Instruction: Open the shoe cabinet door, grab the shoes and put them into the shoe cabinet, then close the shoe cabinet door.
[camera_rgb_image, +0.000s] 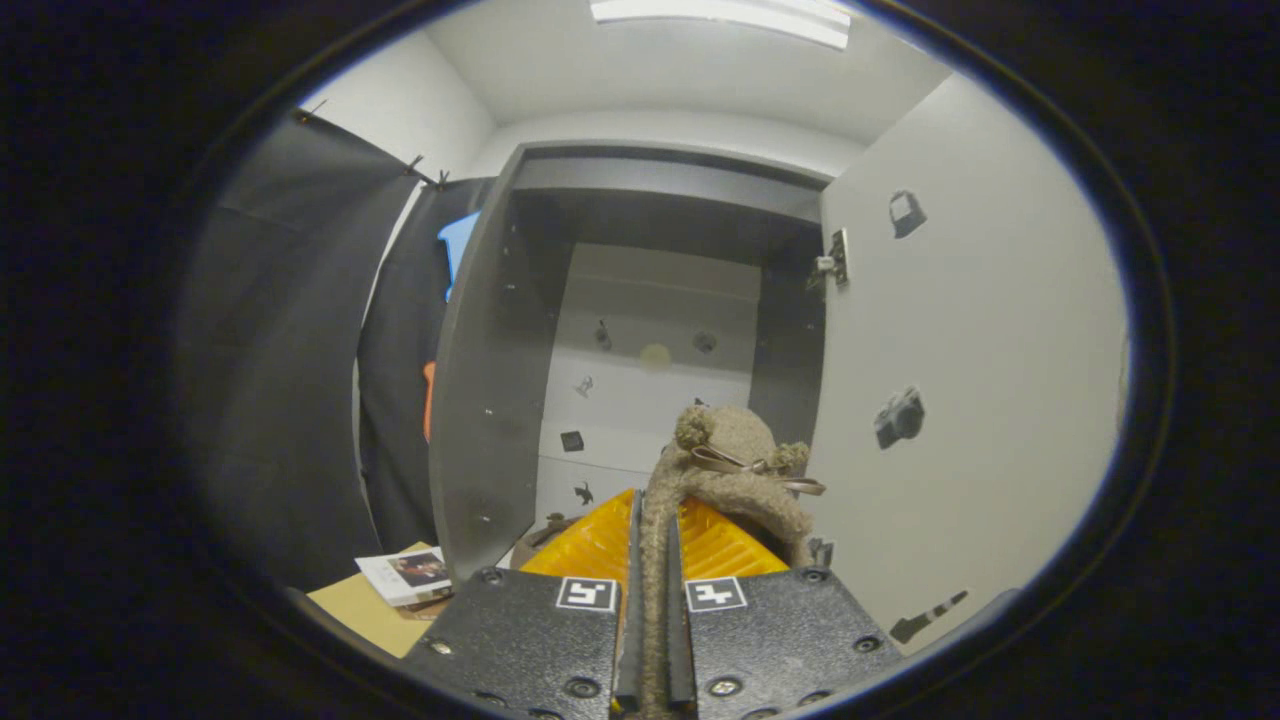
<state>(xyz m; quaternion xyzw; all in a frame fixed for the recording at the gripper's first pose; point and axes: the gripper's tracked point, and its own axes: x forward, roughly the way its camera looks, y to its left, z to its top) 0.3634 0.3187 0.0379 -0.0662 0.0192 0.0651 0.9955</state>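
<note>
1. My gripper (652, 560) is closed on the shoe (735, 470). Both fingers (600, 545) press a thin fold of its fuzzy edge, and only a narrow slot is left between the jaws.
2. The shoe is a tan, fleecy slipper or short boot. It runs lengthwise straight ahead of the jaws, with its held edge near me and its rounded far end pointing up and away toward the cabinet opening. It leans a little to the right of the jaw line.
3. On top of the shoe I see a brown ribbon bow (750, 464) with a fuzzy pom-pom on each side of it.
4. Just left of the fingers, lower down, a booklet (410, 576) lies on a tan surface (360, 612).
5. Beyond the shoe stands the shoe cabinet (490, 400), dark grey, its inside open ahead of the jaws, with a pale back panel.
6. The cabinet door (960, 400) is swung open to the right of the jaws. It is light-coloured, carries small dark stickers, and hangs on a metal hinge (833, 262) near its top.
</note>
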